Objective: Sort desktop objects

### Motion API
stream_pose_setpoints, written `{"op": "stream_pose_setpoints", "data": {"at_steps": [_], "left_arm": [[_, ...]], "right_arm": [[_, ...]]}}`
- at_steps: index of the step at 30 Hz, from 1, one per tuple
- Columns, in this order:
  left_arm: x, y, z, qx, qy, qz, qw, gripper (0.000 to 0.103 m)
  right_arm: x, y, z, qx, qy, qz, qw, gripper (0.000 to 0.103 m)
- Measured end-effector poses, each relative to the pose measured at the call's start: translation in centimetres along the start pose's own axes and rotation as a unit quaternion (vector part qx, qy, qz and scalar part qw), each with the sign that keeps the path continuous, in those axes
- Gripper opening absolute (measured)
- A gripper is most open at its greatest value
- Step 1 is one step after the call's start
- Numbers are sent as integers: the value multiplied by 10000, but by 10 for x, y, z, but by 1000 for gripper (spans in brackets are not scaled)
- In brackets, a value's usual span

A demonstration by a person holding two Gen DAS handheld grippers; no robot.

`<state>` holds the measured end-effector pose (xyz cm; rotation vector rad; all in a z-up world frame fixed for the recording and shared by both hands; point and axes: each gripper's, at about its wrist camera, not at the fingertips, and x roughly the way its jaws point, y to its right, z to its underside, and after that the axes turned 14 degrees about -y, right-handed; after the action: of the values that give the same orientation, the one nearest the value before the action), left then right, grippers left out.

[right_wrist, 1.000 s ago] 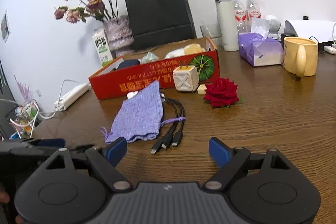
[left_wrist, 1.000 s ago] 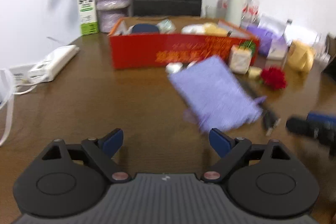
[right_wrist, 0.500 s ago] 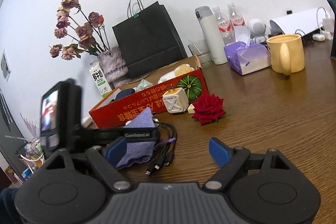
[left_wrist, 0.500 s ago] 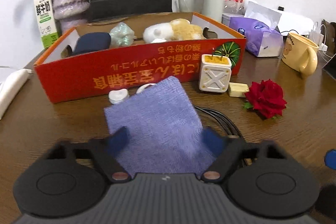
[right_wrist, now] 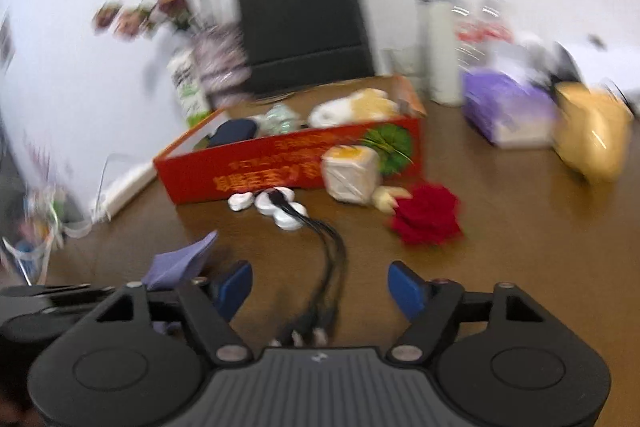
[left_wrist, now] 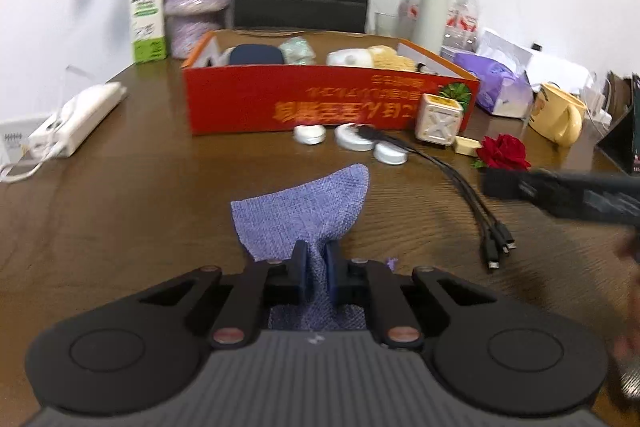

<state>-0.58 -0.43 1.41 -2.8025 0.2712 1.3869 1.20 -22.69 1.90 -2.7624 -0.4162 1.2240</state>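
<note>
Clamped tight, left gripper (left_wrist: 316, 273) pinches the lilac knitted pouch (left_wrist: 306, 211); right gripper (right_wrist: 320, 285) jaws are closing around the black charging cables (right_wrist: 326, 267), not yet touching. I'd lift the pouch clear toward the red cardboard box (left_wrist: 320, 103).

Coarse purple knitted cloth pouch (left_wrist: 304, 207), matt and nubbly. Dark wood-grain table (left_wrist: 120, 207) with a soft sheen. Glossy printed red cardboard box (left_wrist: 320, 103). Smooth black rubbery cables (left_wrist: 460, 183). Glazed yellow ceramic mug (left_wrist: 558, 115). Matt black plastic left gripper (left_wrist: 316, 277), ribbed grey housing.
</note>
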Motion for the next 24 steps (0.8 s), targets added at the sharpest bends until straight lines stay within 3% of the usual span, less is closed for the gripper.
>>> {"op": "stream_pose_setpoints", "data": {"at_steps": [1,3,5,7,8,11,18,24], "left_arm": [[-1,-5,0,-81,-17,26,10000,10],[-3,-11,-2,-176,-21,41,9998,9],[-5,-16,-2,-251,15,0,9997,9],[-7,-20,-1,-298,22,28,9996,9],[-8,-21,0,-296,29,32,9996,9],[-13,-18,0,-220,-11,132,9997,9],[-30,-5,4,-25,253,127,9996,8],[-41,10,13,236,393,71,9989,8]], "right_arm": [[11,-5,-10,-157,-26,82,9998,68],[34,-8,-28,-339,-260,228,9988,49],[61,-13,-42,-603,-607,366,9957,41],[77,-19,-46,-887,-592,600,9925,37],[79,-22,-47,-992,-577,583,9917,18],[72,-31,-47,-994,-752,506,9909,3],[-19,-69,-14,-1060,276,275,9936,1],[-76,-63,2,-953,644,111,9933,0]]}}
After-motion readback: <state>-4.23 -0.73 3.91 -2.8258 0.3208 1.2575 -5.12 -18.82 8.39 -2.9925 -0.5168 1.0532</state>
